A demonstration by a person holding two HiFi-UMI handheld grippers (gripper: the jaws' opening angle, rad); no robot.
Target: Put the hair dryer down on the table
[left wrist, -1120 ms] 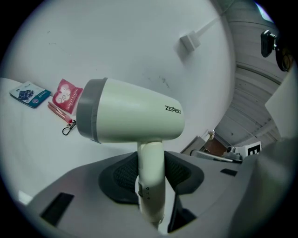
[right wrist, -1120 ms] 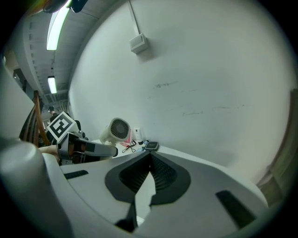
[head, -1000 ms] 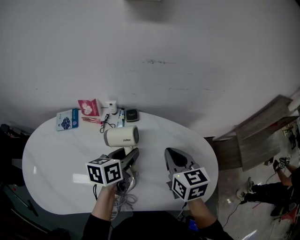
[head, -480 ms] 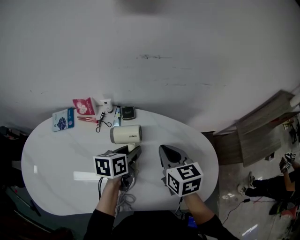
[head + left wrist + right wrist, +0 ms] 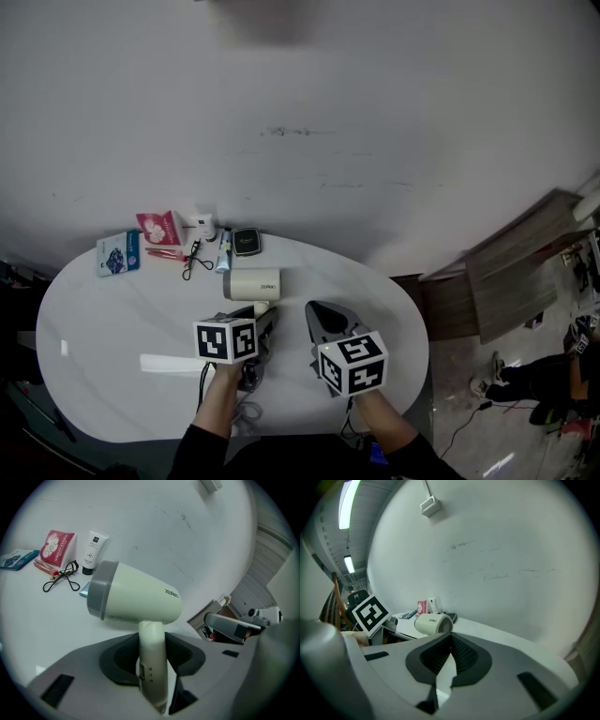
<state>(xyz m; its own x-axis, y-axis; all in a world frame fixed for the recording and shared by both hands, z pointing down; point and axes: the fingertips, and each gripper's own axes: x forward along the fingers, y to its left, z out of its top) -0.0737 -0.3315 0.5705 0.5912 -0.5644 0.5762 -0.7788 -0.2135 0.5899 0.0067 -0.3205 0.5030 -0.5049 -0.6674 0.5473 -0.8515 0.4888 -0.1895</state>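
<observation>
A cream hair dryer [image 5: 251, 283] with a grey rear ring is held by its handle [image 5: 151, 667] in my left gripper [image 5: 262, 316]. Both dark pads press on the handle. The barrel [image 5: 136, 597] lies level, its grey end pointing left, above the white oval table [image 5: 103, 337]. I cannot tell whether it touches the tabletop. My right gripper [image 5: 325, 320] hovers just to the right of it, shut with nothing between its fingers. In the right gripper view the hair dryer [image 5: 433, 624] shows ahead of the right gripper [image 5: 451, 644], grille towards me.
Along the table's back edge lie a blue packet [image 5: 117, 253], a red packet [image 5: 161, 228], a white tube [image 5: 202, 225], an eyelash curler [image 5: 190, 258] and a black compact [image 5: 246, 241]. The dryer's cord [image 5: 246, 412] trails near the front edge. A white wall stands close behind.
My left gripper has carried the hair dryer a little to the right, towards the compact. The right gripper stays close beside it. The head view has shifted slightly.
</observation>
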